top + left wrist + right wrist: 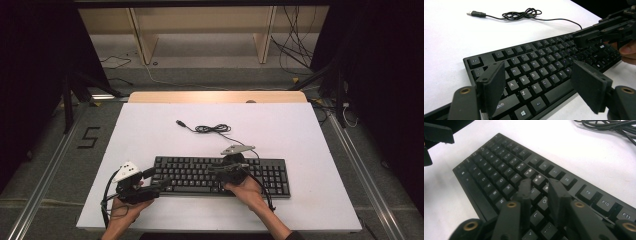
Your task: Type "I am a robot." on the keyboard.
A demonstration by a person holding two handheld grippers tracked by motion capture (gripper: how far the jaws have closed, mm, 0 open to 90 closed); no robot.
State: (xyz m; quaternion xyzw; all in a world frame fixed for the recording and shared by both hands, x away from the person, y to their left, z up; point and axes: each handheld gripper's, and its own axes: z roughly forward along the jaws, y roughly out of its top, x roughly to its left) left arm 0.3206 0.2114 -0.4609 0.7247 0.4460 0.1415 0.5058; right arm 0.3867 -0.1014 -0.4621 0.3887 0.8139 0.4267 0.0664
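A black keyboard (220, 175) lies on the white table top (150, 130), near its front edge. Its cable (212, 129) is coiled behind it and ends in a USB plug (181, 122). My left gripper (156, 179) hovers at the keyboard's left end, jaws wide apart over the letter keys (536, 72), gripping nothing (537, 67). My right gripper (216, 170) is low over the middle keys. Its jaws stand close together with a narrow gap (539, 182), and only keys (499, 170) show between them. In the left gripper view the right gripper (586, 37) reaches in from the right.
Wide bare table top lies behind and on both sides of the keyboard. A wooden strip (217, 96) runs along the table's far edge. Beyond it are wooden shelf legs (142, 40) and loose floor cables (295, 45). A "5" mark (89, 137) is on the floor at left.
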